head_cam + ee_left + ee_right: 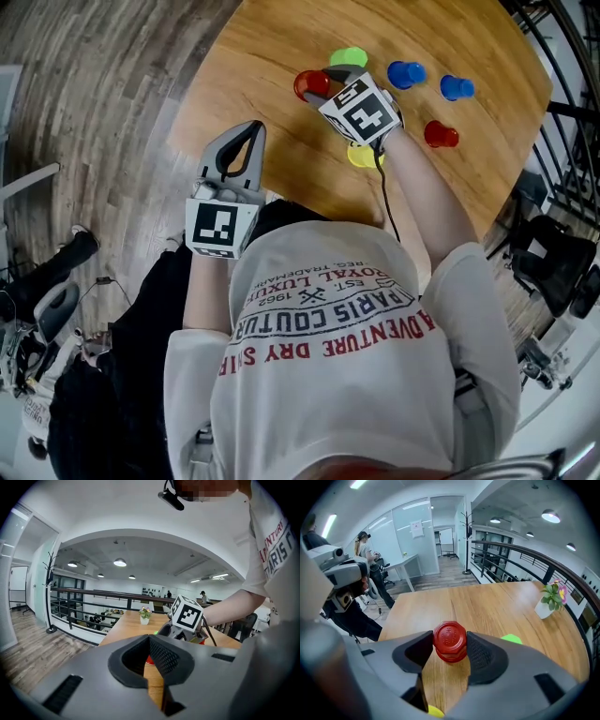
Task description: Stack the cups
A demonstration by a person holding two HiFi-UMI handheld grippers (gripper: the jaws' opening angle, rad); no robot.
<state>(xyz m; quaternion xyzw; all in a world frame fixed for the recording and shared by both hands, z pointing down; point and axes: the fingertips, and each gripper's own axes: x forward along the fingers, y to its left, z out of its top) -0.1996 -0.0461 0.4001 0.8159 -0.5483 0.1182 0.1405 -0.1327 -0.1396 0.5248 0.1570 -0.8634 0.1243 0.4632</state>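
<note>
An upside-down red cup (450,641) stands on the wooden table (281,159), and my right gripper (450,649) is shut on it, both pads touching its sides. In the head view this red cup (312,84) shows at the far left of the cups, just ahead of the right gripper (323,92). A green cup (349,58) sits just beyond it and a yellow cup (364,156) lies under my wrist. Two blue cups (406,73) (457,87) and a second red cup (439,134) stand to the right. My left gripper (249,131) hovers at the table's near edge, shut and holding nothing.
A small white flower pot (548,603) stands far across the table. The table's rounded near edge (202,141) drops to wood flooring. A black railing (520,559) runs behind the table. In the right gripper view the green cup (512,639) lies just past the right jaw.
</note>
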